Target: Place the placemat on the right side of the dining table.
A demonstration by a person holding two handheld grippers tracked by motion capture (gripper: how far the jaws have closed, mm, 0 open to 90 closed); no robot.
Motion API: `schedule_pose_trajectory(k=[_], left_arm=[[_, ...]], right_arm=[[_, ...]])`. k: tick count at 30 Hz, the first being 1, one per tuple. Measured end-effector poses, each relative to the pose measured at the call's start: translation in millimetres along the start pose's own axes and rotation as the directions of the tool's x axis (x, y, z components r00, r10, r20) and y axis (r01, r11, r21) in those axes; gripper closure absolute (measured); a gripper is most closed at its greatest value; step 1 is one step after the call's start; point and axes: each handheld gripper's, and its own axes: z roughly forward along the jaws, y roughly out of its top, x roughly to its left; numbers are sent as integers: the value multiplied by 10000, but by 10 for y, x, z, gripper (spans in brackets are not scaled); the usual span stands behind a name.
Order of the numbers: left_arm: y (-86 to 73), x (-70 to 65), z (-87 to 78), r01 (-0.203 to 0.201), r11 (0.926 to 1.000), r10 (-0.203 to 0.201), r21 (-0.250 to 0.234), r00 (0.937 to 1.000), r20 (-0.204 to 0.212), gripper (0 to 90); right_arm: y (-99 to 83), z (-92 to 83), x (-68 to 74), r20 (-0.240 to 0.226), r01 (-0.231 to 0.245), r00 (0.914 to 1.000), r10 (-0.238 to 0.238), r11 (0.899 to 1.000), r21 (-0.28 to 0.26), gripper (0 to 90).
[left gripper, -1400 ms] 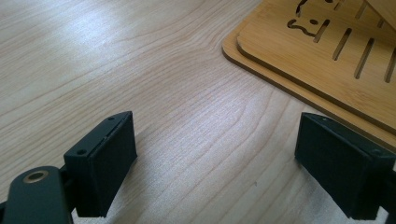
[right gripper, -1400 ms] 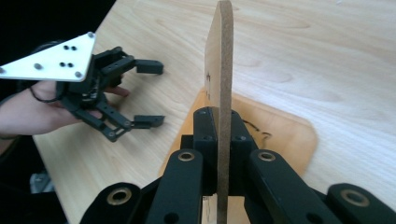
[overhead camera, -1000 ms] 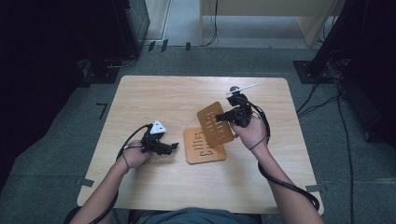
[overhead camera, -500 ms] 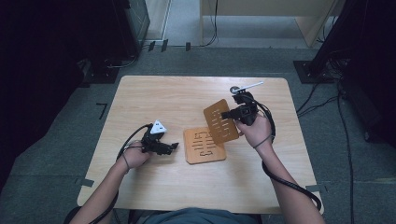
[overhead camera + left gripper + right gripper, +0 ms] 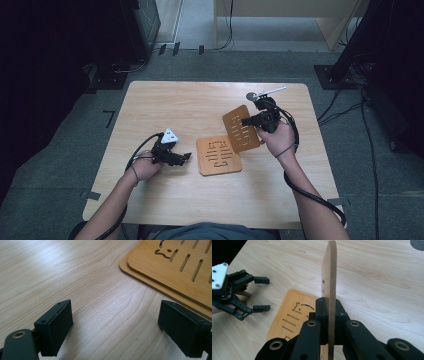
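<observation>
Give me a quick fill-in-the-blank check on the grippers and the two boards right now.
1. The right gripper is shut on the lifted ____.
2. The left gripper has its jaws ____.
3. The second board lies ____ on the table.
4. Between the left gripper's jaws there is ____.

Missing words: board; open; flat; nothing

A lab or recording room: a bare wooden surface (image 5: 170, 105) stands on grey carpet (image 5: 65, 150), with cables (image 5: 227, 22) trailing across it and dark equipment stands (image 5: 350, 55) around.
</observation>
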Motion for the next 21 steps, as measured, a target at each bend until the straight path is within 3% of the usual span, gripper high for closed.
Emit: schedule_pose_trajectory(k=[21], left_arm=[[0,-1,0,17,10000,-17,2,10000,1,115]], right_arm=[[5,-120,-150,1282,-46,9917,76,9997,-236,875]])
